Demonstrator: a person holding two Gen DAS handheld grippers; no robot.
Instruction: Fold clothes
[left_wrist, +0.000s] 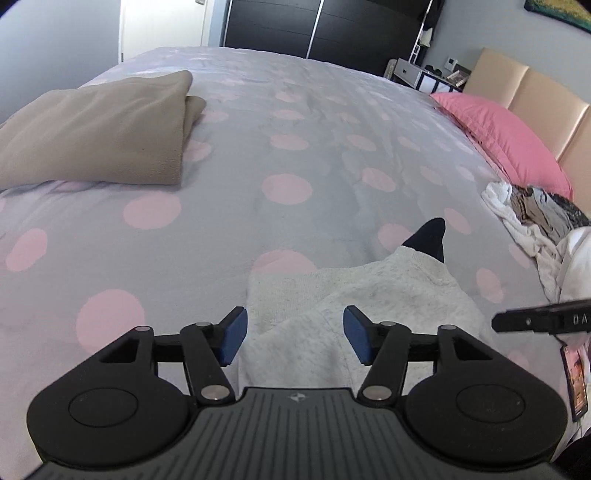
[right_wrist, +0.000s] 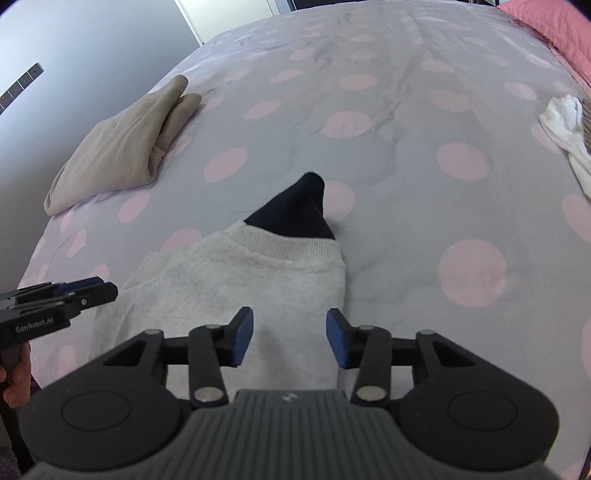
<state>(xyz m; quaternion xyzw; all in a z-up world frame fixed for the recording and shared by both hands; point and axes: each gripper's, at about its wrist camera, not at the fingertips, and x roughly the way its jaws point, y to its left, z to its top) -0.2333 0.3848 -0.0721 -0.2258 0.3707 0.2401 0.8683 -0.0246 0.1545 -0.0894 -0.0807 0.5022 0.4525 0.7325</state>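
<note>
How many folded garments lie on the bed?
2: a beige garment at the bed's far left, and a light grey sweatshirt below both open grippers. The unfolded pile at right may hide more.

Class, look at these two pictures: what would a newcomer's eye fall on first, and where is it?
First, the grey bedspread with big pink dots, filling both views. Next, the pale grey sweatshirt with a dark navy part sticking out, lying near the front beneath the open left hand-held gripper and right hand-held gripper. A folded beige garment lies far left, a pink pillow right.

Right tongs (right_wrist: 290, 338) gape above a grey sweatshirt (right_wrist: 236, 269) on the spotted bedspread (right_wrist: 406, 147).
</note>
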